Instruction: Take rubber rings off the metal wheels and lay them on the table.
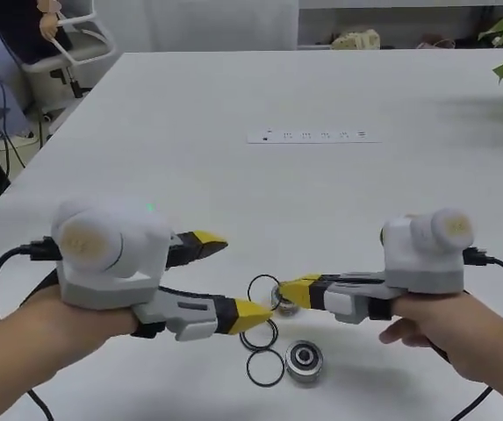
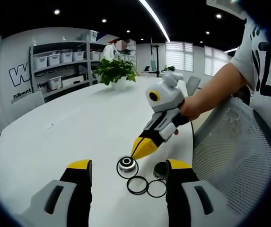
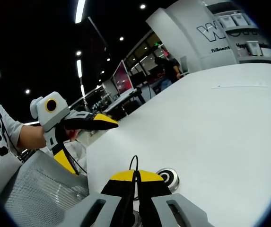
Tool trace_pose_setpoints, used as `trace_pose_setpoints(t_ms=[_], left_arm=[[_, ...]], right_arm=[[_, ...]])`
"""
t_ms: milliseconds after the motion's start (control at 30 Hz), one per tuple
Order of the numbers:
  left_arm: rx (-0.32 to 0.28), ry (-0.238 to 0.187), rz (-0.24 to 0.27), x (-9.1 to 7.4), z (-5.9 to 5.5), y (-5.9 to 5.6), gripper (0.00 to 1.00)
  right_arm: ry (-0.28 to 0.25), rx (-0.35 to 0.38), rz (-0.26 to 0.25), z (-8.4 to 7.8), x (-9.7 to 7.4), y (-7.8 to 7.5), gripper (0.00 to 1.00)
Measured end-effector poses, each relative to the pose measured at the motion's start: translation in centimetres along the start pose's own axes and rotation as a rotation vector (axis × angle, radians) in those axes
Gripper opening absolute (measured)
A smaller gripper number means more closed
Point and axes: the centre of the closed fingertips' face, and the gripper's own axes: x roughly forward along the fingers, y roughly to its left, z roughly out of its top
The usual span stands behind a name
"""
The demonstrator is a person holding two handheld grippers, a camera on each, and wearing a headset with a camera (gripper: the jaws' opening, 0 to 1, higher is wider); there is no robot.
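1. The right gripper (image 1: 297, 293) has its fingers pressed together on a thin black rubber ring (image 1: 263, 275), pinching its band so it can be peeled from the small silver metal wheel (image 2: 127, 163) just under the tips.
2. The left gripper (image 1: 231, 279) hovers beside it with fingers spread wide. My guess is it waits to steady the wheel.
3. All the parts sit on the white surface (image 1: 321, 193), close to its near edge and about midway along it.
4. Two loose black rings (image 1: 276, 333) lie flat there, overlapping slightly; they seem to be already laid down.
5. A second silver wheel (image 1: 305, 360) rests touching them, nearest the edge, and looks bare.
6. The pinched ring looks slim, round and limp, likely to stretch easily.
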Motion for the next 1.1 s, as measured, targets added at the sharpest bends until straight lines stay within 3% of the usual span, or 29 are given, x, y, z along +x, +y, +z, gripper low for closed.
trace_pose_setpoints(t_ms=[700,1100], left_arm=[[-0.042,0.005,0.038,-2.5,-2.0,-0.2,0.7],[-0.062,0.009,0.046,-2.9,-2.6,-0.3,0.7]], right_arm=[[0.094,0.033,0.048,-2.7,1.0,1.3,0.0],[0.149,0.007,0.022,-4.1,1.5,0.9,0.0]])
